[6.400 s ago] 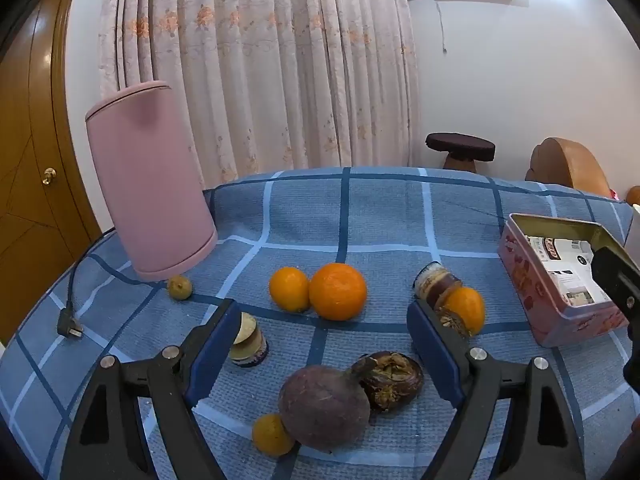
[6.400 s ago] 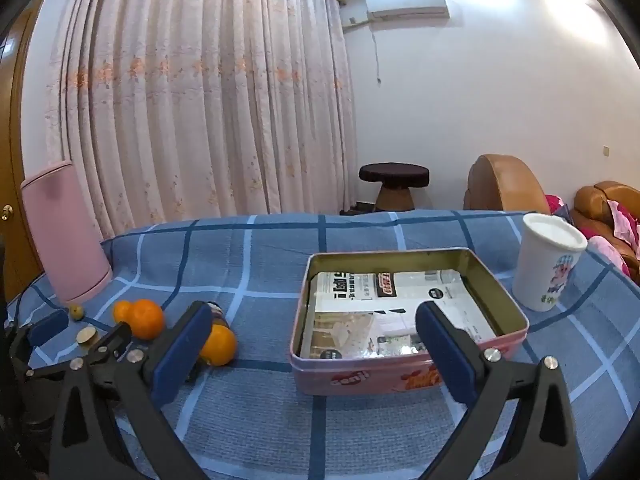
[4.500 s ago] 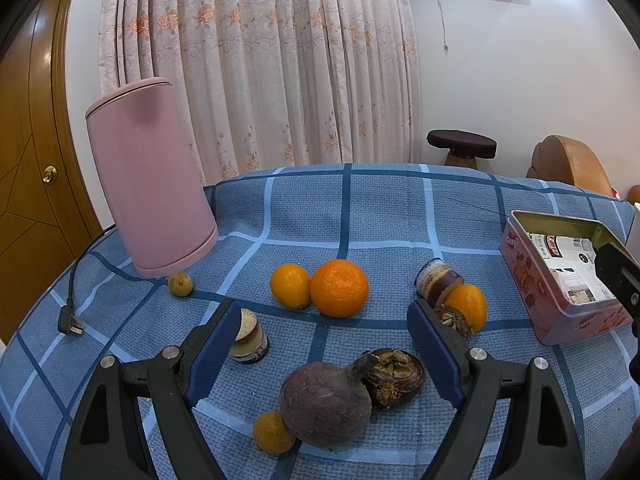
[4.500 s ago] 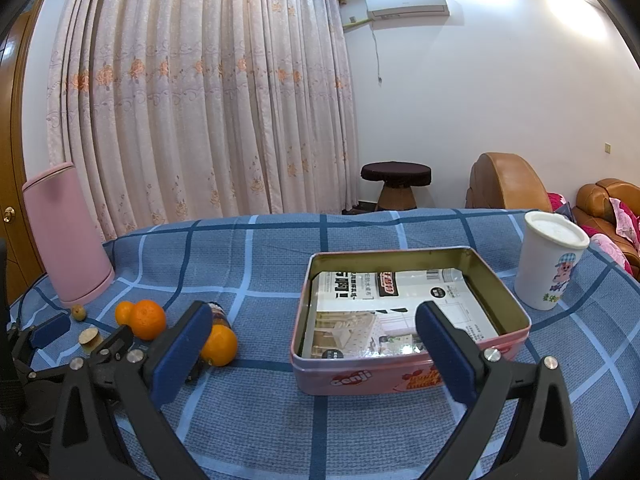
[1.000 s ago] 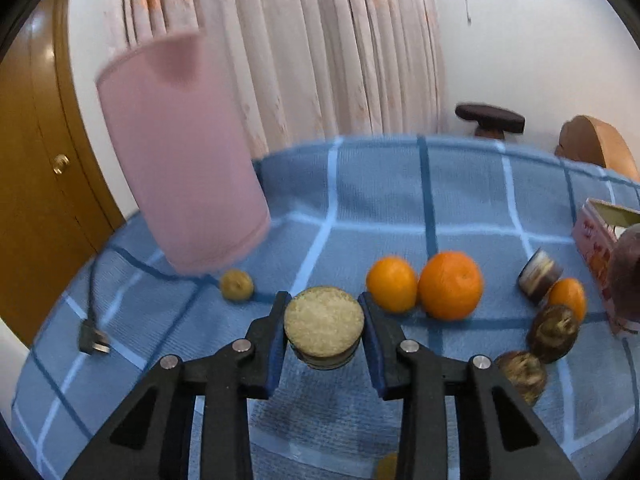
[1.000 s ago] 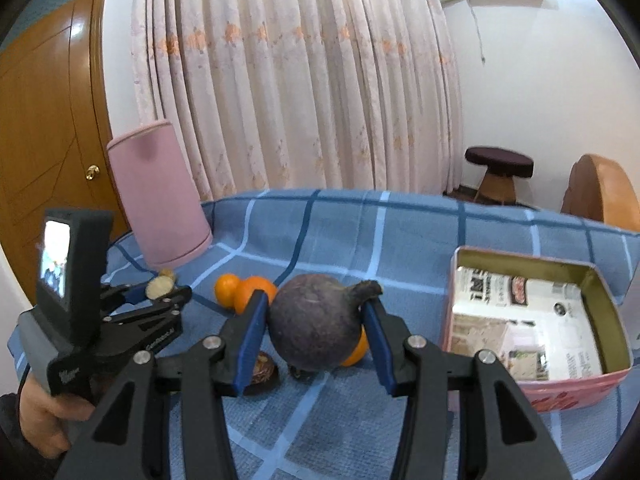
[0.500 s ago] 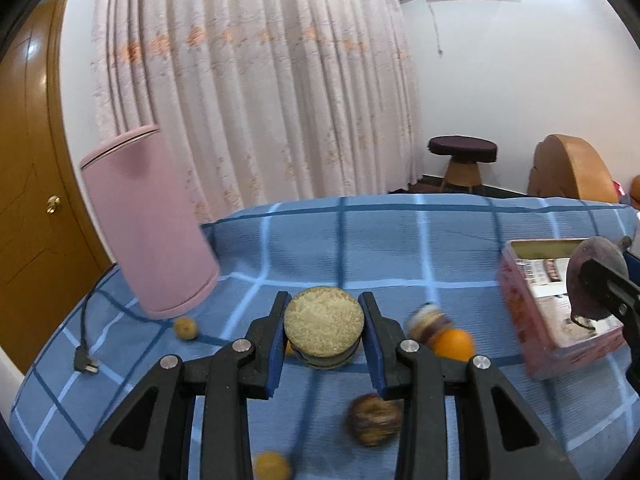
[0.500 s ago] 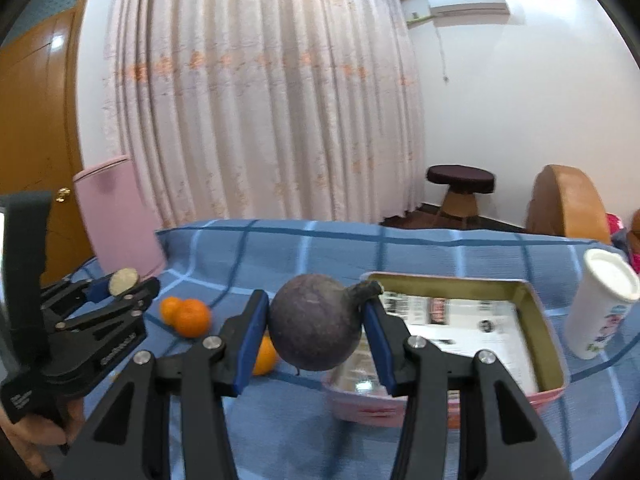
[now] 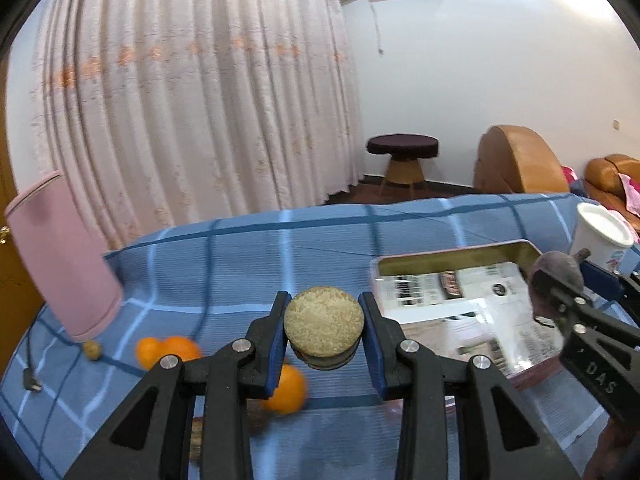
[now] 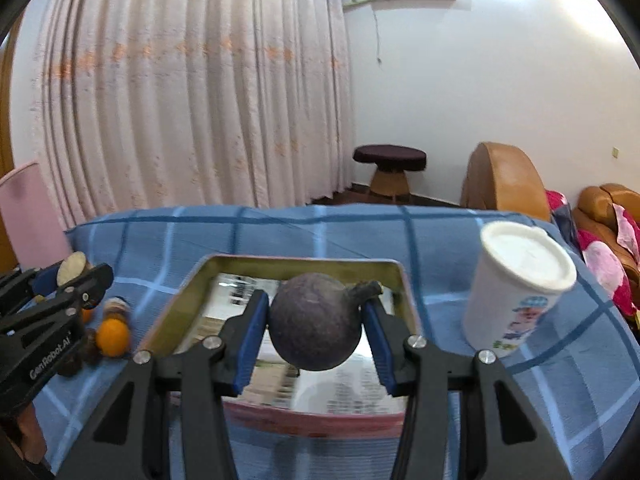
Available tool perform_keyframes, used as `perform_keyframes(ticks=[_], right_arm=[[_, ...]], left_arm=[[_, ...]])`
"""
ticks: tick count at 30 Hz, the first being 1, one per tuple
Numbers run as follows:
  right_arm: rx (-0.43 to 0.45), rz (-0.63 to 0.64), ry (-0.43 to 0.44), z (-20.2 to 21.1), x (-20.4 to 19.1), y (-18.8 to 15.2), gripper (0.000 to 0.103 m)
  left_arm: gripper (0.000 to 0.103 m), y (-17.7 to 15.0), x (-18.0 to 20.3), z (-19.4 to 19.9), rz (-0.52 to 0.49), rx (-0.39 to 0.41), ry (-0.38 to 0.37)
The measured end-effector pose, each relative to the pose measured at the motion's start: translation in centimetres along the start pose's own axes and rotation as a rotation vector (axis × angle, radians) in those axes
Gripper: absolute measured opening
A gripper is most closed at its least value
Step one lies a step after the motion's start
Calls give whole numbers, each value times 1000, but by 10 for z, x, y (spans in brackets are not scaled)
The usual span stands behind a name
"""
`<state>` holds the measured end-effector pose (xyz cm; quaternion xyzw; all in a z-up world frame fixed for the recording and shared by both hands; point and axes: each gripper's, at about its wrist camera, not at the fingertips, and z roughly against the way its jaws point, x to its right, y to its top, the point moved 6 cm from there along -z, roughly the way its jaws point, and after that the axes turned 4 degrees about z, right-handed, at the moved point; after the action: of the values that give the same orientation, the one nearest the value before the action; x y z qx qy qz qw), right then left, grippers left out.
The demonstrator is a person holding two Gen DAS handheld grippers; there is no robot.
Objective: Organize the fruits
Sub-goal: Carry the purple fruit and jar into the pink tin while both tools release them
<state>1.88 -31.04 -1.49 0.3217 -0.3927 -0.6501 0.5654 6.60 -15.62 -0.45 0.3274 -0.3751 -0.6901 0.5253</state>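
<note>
My left gripper [image 9: 323, 330] is shut on a halved fruit with a pale grainy cut face [image 9: 323, 321], held above the blue checked cloth to the left of the pink tin [image 9: 448, 258]. My right gripper [image 10: 314, 328] is shut on a round dark purple fruit with a stem [image 10: 316, 326], held over the open tin [image 10: 300, 262]. The right gripper with its fruit [image 9: 556, 276] also shows at the right of the left wrist view. Oranges [image 9: 286, 390] and dark fruits [image 10: 86, 350] lie on the cloth left of the tin.
A tall pink cylinder [image 9: 60, 256] stands at the far left with a small brown fruit [image 9: 92, 349] and a power plug [image 9: 30, 383] near it. A white lidded cup [image 10: 516, 284] stands right of the tin. Printed paper lines the tin's floor.
Both grippers have swung to the right towards the tin, each keeping its fruit. The right gripper's purple fruit now hangs over the tin's inside.
</note>
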Motion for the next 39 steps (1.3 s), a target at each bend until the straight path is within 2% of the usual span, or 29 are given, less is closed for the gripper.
perform_keyframes(ticks=[8,11,17,20,25,29,34,35,37,38,39], right_arm=[[-59,9,-18,-13,19,-9,51],[-92,12,1,-20,18,-13,51],[-134,46,26,-31,9,-20,51],[-136,48,37,-32,7,-21,51],[-149,21,55,-33,10,-22,51],[-152,-17,90,-35,11,-22,51],[-123,-38,91,-30,14,-18,56],[-101,-45,92,-26,15,-15,58],[-45,-63,92,-16,18,-8,79],[-1,-77,86,-9,20,-4,92],[41,-86,73,-2,22,0,98]], left_arm=[[36,-7,40,-26,-27,-62,-53],[36,-13,42,-35,-32,-85,-56],[36,-15,47,-40,-67,-74,-37],[36,-16,52,-41,-99,-63,-25],[36,-17,55,-44,-80,-85,-80],[36,-20,57,-50,-80,-125,-91],[43,-23,52,-48,-38,-135,-120],[44,-23,52,-45,-35,-130,-128],[57,-23,54,-38,-48,-114,-150],[63,-22,55,-32,-59,-94,-146],[78,-20,54,-26,-69,-58,-108]])
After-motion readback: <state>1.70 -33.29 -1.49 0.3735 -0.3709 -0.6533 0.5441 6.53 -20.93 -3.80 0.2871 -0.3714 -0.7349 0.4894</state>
